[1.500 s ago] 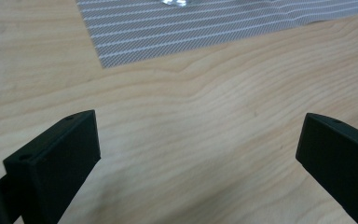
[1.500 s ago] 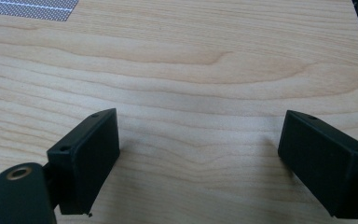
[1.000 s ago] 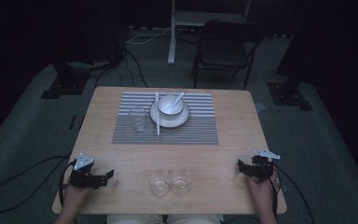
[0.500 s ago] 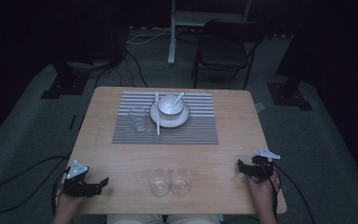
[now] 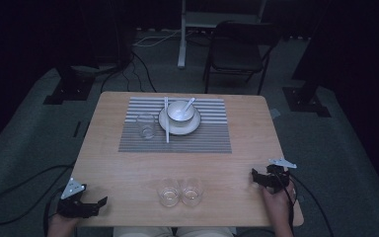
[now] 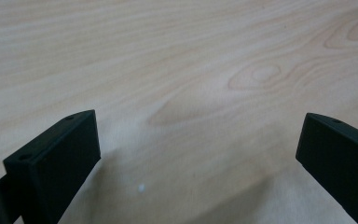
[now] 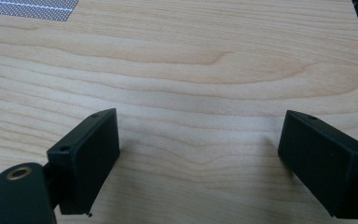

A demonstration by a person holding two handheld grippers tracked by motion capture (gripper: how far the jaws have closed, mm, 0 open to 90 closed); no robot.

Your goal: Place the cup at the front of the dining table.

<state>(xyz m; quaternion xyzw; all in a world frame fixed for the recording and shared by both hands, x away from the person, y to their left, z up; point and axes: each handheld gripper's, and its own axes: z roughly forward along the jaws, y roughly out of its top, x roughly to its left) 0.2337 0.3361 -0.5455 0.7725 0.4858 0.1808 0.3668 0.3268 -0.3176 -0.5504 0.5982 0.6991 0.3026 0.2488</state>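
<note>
On the wooden table [image 5: 128, 173] lies a striped placemat [image 5: 202, 136]. It carries a white bowl [image 5: 179, 111] with a spoon on a plate [image 5: 192, 128], a white chopstick-like stick [image 5: 167, 123] and a clear glass [image 5: 146, 126]. Two more clear glasses [image 5: 168, 192] [image 5: 191, 190] stand side by side near the front edge. My left gripper [image 5: 101, 202] [image 6: 198, 158] is open at the front left corner, low over bare wood. Resting at the front right, my right gripper [image 5: 254, 177] [image 7: 198, 158] is open too, nothing between its jaws.
A dark folding chair [image 5: 239, 49] and a white stand [image 5: 182, 29] are behind the table. Black stand bases [image 5: 69, 86] [image 5: 306, 98] and cables [image 5: 15, 197] lie on the grey floor. A corner of the placemat [image 7: 28, 8] lies far from the right gripper.
My left gripper has drawn back toward the front left corner of the table and a little leftward. The right gripper has stayed put.
</note>
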